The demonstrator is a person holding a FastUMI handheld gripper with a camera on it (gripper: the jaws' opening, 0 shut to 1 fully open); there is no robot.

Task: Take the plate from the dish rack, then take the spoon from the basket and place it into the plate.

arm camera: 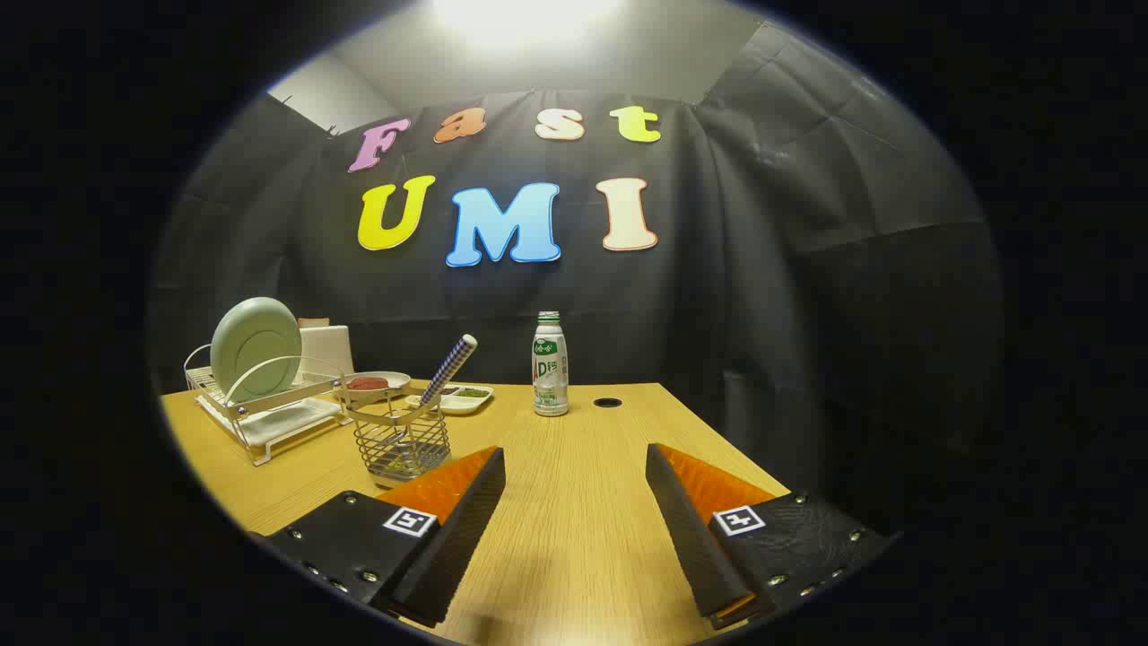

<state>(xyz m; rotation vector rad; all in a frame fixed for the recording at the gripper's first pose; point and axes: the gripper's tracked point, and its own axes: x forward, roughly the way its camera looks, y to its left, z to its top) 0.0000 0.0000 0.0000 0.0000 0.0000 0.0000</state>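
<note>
A pale green plate [256, 347] stands on edge in the white wire dish rack [269, 408] at the far left of the wooden table. A wire basket [401, 442] stands just ahead of my left finger, and the spoon's checked handle [448, 369] leans out of it up and to the right. My gripper [574, 467] hovers over the table's near part, open, with only bare table between its fingers. Rack and plate lie well beyond and left of the fingers.
A green-and-white bottle [550, 364] stands upright beyond the fingers at mid table. Behind the basket lie a small dish with something red [372, 385] and a white divided tray [457, 396]. A round cable hole [607, 402] sits right of the bottle. The table's right edge runs beside the right finger.
</note>
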